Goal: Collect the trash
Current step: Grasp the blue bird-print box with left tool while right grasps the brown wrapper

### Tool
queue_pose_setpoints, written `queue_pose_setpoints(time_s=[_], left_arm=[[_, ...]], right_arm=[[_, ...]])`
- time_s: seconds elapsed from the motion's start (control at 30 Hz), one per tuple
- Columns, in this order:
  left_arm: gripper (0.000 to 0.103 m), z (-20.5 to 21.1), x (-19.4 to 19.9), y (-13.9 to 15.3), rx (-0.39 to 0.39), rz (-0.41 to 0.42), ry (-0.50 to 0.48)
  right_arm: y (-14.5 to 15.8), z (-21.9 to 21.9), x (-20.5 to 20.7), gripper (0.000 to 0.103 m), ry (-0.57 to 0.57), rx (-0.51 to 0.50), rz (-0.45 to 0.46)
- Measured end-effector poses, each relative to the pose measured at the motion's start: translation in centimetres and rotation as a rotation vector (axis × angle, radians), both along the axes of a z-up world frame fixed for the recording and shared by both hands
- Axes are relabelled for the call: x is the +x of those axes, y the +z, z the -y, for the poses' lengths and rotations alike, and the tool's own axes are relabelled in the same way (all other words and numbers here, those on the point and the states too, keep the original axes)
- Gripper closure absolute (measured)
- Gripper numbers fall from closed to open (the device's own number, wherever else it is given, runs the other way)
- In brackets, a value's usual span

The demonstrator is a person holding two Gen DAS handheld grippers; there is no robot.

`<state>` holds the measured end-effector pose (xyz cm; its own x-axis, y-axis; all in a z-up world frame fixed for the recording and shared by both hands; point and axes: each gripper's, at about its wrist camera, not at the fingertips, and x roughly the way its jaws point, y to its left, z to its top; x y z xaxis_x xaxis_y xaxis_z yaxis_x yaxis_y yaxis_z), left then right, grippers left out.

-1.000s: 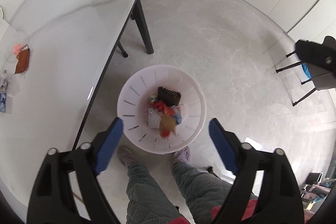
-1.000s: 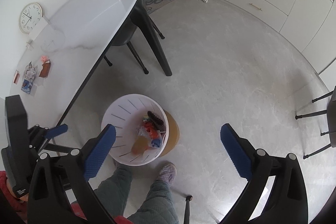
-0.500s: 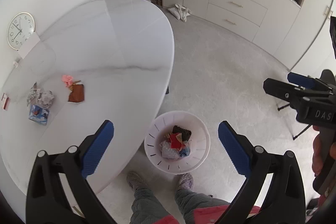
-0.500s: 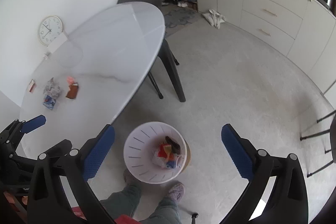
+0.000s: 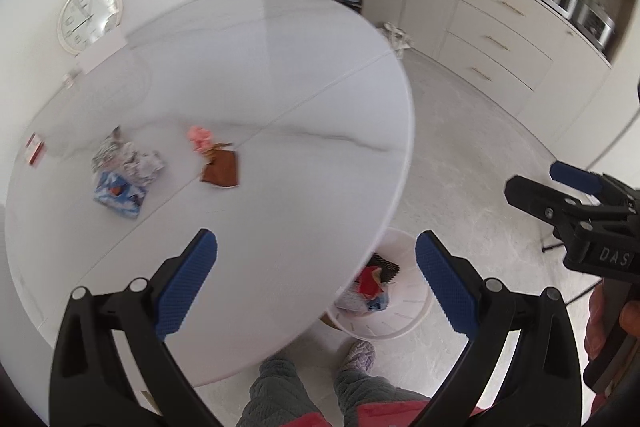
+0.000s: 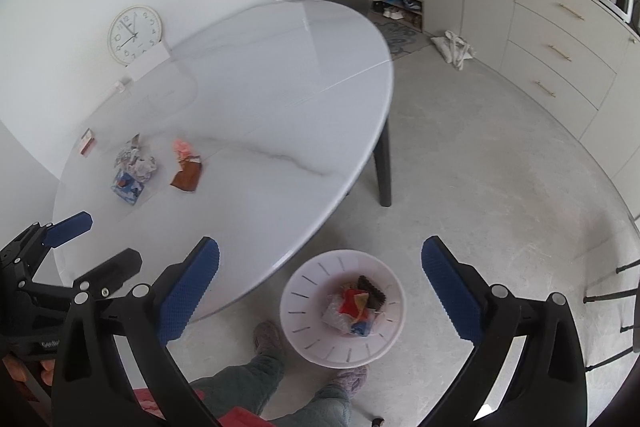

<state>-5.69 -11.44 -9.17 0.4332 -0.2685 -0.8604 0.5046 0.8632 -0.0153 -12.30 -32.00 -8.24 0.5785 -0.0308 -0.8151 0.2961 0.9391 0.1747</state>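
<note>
Low in both frames my left gripper (image 5: pixel 316 267) and right gripper (image 6: pixel 320 273) hold their jaws wide apart, empty; the left's have just been opening. "DAS" marks the right gripper. White bin (image 6: pixel 308 331) holds trash on grey floor (image 6: pixel 480 167); wrappers (image 5: pixel 128 175) lie mid-left on the marble tabletop (image 5: pixel 260 87), clock (image 6: pixel 135 35) beyond.

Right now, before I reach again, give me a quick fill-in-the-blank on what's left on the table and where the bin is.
1. The white bin stands on the ____, beside the table.
2. The brown wrapper lies next to a ____ scrap.
3. Both the left gripper and right gripper are ____, holding nothing.
4. The round thing leaning against the wall is a ____.

Missing words: floor; pink; open; clock
</note>
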Motion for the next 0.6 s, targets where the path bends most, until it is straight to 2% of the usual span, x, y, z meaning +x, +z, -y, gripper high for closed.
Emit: queue_pose_setpoints(time_s=[0.13,0.3,0.5,0.6], left_arm=[[0.008,-4.5,4.2,-0.8,0.019,-0.013,0.141],[0.008,-10.2,9.5,-3.3,0.071,-0.005,0.260],[0.008,-15.9,15.8,-8.4,0.187,0.029,0.271],[0.008,-18.4,19.0,-11.3,0.229,-0.029,0.285]], right_arm=[[-0.9,-3.0,3.6,0.003,0.054,0.003,-0.018],[-2.6,-6.8,8.0,0.003,0.113,0.019,-0.050],[-4.9,-10.5,12.9,0.003,0.159,0.027,-0.107],[-5.8,-11.9,14.8,0.003,0.157,0.031,-0.138]])
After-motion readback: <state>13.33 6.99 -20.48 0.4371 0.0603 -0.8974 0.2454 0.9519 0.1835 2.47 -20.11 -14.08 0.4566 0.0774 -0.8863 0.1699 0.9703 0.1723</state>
